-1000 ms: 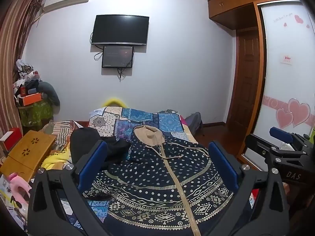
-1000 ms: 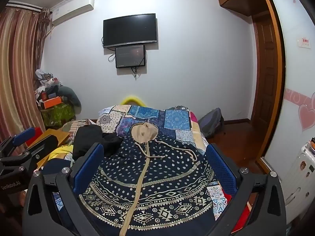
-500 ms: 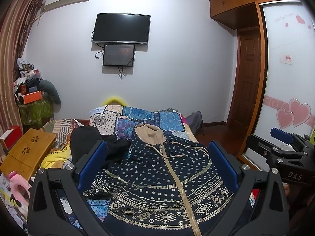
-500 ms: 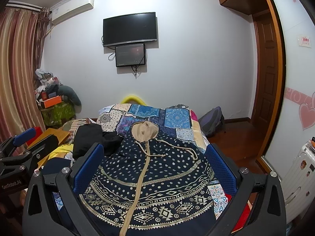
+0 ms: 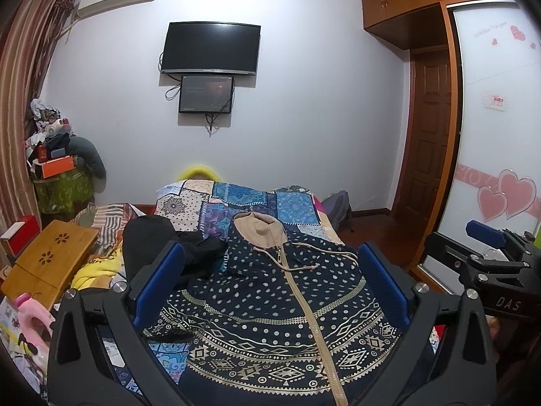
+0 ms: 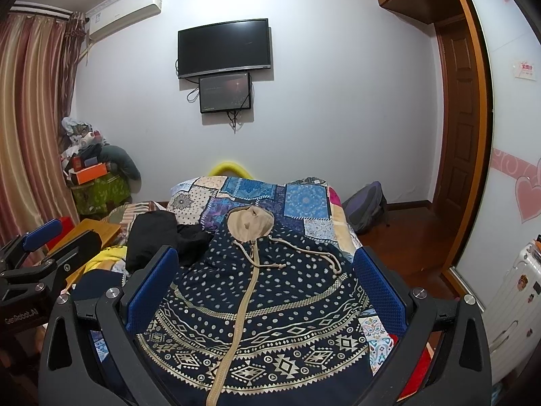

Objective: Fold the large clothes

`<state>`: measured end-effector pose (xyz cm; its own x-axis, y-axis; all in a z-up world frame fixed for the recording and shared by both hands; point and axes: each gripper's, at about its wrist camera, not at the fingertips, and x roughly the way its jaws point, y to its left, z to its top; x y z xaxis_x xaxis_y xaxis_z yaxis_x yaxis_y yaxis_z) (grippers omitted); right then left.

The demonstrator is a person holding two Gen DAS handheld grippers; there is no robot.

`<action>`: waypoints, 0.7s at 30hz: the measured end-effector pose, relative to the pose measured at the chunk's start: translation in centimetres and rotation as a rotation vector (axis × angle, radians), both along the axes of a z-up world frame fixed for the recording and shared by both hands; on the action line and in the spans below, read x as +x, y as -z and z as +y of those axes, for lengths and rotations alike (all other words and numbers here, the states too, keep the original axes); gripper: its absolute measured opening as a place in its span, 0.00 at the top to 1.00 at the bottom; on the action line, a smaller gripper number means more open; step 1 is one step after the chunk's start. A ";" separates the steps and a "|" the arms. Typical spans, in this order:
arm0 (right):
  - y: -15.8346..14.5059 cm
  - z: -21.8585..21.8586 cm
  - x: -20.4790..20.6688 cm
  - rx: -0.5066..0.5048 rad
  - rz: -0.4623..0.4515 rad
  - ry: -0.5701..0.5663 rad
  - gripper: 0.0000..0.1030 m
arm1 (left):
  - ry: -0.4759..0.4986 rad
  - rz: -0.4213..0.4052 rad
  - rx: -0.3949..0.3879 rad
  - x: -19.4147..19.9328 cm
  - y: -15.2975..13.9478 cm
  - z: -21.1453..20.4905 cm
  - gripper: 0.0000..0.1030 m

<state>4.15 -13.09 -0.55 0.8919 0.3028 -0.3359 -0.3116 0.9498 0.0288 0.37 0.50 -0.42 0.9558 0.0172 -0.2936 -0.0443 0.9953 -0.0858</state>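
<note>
A navy hooded jacket [image 5: 280, 304] with cream dots, a patterned hem, a beige hood and a cream zip lies spread flat on the bed, hood away from me; it also fills the right wrist view [image 6: 257, 308]. My left gripper [image 5: 270, 274] hangs open above the jacket's lower half, nothing between its blue pads. My right gripper [image 6: 267, 272] is likewise open over the jacket, holding nothing. Each gripper shows at the edge of the other's view: the right gripper [image 5: 487, 257] and the left gripper [image 6: 37, 253].
A patchwork quilt [image 5: 257, 203] covers the bed. Black clothes [image 5: 159, 240] lie left of the jacket. A wooden lap table [image 5: 50, 257] and clutter stand at the left. A backpack [image 6: 367, 206] sits on the floor; a wardrobe door [image 5: 493, 142] is at the right.
Both views have shifted slightly, with the jacket a touch lower in frame. The jacket has not moved and both grippers stay open.
</note>
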 end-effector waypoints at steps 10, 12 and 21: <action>0.1 0.1 0.0 -0.006 0.006 -0.001 0.00 | -0.005 -0.001 -0.001 0.0 0.2 0.3 0.00; 0.1 0.1 0.0 -0.006 0.009 -0.002 0.00 | -0.005 0.000 -0.002 0.0 0.2 0.3 0.00; 0.0 0.1 0.1 -0.007 0.011 -0.003 0.00 | -0.007 0.000 -0.001 0.0 0.4 0.3 0.00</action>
<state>4.27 -13.01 -0.54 0.8873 0.3030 -0.3477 -0.3140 0.9491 0.0259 0.32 0.79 -0.78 0.9556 0.0237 -0.2938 -0.0514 0.9949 -0.0869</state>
